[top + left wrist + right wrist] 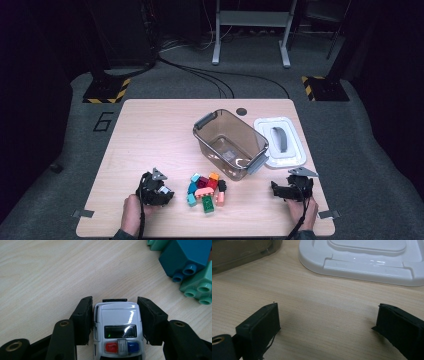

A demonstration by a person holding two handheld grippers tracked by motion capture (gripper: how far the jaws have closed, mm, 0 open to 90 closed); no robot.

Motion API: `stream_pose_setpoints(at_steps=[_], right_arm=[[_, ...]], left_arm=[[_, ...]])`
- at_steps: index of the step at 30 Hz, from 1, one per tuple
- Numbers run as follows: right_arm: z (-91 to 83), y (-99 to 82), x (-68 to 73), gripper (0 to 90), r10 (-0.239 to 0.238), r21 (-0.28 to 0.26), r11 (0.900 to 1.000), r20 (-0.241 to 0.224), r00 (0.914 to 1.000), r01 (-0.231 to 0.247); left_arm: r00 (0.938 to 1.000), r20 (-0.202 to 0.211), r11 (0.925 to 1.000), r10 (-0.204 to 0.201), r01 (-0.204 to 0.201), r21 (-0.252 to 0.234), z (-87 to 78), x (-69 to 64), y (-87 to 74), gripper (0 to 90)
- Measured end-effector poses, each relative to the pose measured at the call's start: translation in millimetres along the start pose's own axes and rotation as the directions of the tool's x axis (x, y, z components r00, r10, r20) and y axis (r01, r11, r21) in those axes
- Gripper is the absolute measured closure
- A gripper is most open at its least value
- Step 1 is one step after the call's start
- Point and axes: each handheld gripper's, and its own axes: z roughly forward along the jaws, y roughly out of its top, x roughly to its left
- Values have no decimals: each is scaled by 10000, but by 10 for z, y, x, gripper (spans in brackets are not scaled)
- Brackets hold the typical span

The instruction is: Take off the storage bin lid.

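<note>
A light wooden bench (pixel 150 150) stands on grey carpet (pixel 350 130) in a dim room. At twelve o'clock rise grey metal frame legs (pixel 250 35); hazard-striped bases (pixel 106 91) sit at ten and two, with black cables (pixel 210 75) trailing between them.

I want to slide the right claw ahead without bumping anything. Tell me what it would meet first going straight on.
Bare table lies between its open jaws, then the white lid dead ahead would likely be hit first. The tub sits off to the left of that line, though depth is hard to judge.
</note>
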Motion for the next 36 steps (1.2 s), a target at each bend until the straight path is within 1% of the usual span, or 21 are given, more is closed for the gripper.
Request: stream_pose_setpoints(at_steps=[3,5,7,9,10,11,12,13,14,15,17,18,21,23,25,26,28,29,31,33,36], right_arm=[[-1,0,-1,41,5,-11,10000,-17,10000,-5],[-1,0,-1,41,6,-24,10000,-6,10000,-6],[-2,0,-3,41,10,-26,10000,-13,10000,-10],[-4,-1,-4,41,71,-40,10000,-24,10000,-71],[-3,-1,-5,41,66,-41,10000,-17,10000,-66],[-3,-1,-5,41,66,-41,10000,-17,10000,-66],[0,2,-3,41,53,-31,10000,-17,10000,-53],[0,2,-3,41,53,-31,10000,-17,10000,-53],[4,3,-2,41,40,-3,10000,-33,10000,-40],[3,3,-3,41,42,-3,10000,-32,10000,-42],[4,3,-6,42,36,-11,10000,-27,10000,-36],[2,3,-8,41,97,-12,10000,-35,9999,-97],[-1,-2,-6,41,115,-70,9999,-12,9999,-115],[-1,-1,-9,41,116,-29,9999,-37,9999,-116],[2,2,-9,41,101,4,9999,-27,9999,-101],[9,4,-3,40,20,45,10000,-1,10000,-20],[10,4,0,40,-25,58,10000,13,10000,25],[9,4,-1,41,-10,51,10000,2,10000,10],[7,3,-5,41,39,50,10000,-17,10000,-39],[6,2,-8,40,0,52,10000,-23,10000,0],[12,4,-2,38,-16,56,10000,29,10000,16]], left_arm=[[10000,14,9999,-6,6,-147,-34,12,2,484],[10000,20,9990,-90,91,-434,-98,47,6,484],[9999,42,9986,-105,108,-527,-129,65,6,485],[9994,162,9941,-313,328,-1039,-229,110,4,485],[9993,266,9928,-274,303,-1159,-276,136,5,486],[9993,266,9928,-274,303,-1159,-276,136,5,486],[9983,319,9856,-488,533,-1607,-354,162,4,486],[9983,319,9856,-488,533,-1607,-354,162,4,486],[9974,352,9809,-624,678,-1821,-387,174,3,486],[9955,467,9722,-820,902,-2159,-445,212,7,486],[9948,542,9705,-863,963,-2212,-471,238,17,486],[9943,520,9667,-930,1027,-2345,-489,278,40,486],[9953,439,9683,-862,941,-2312,-486,314,79,486],[9960,439,9714,-783,861,-2215,-495,318,103,486],[9962,388,9716,-775,842,-2212,-494,318,113,486],[9968,378,9737,-703,768,-2144,-490,336,134,486],[9966,388,9703,-733,803,-2283,-478,343,161,486],[9966,388,9703,-733,803,-2283,-478,343,161,486],[9968,478,9720,-635,726,-2233,-491,358,221,486],[9978,397,9738,-526,600,-2195,-498,367,263,486],[9979,378,9749,-519,589,-2149,-503,382,335,486]])
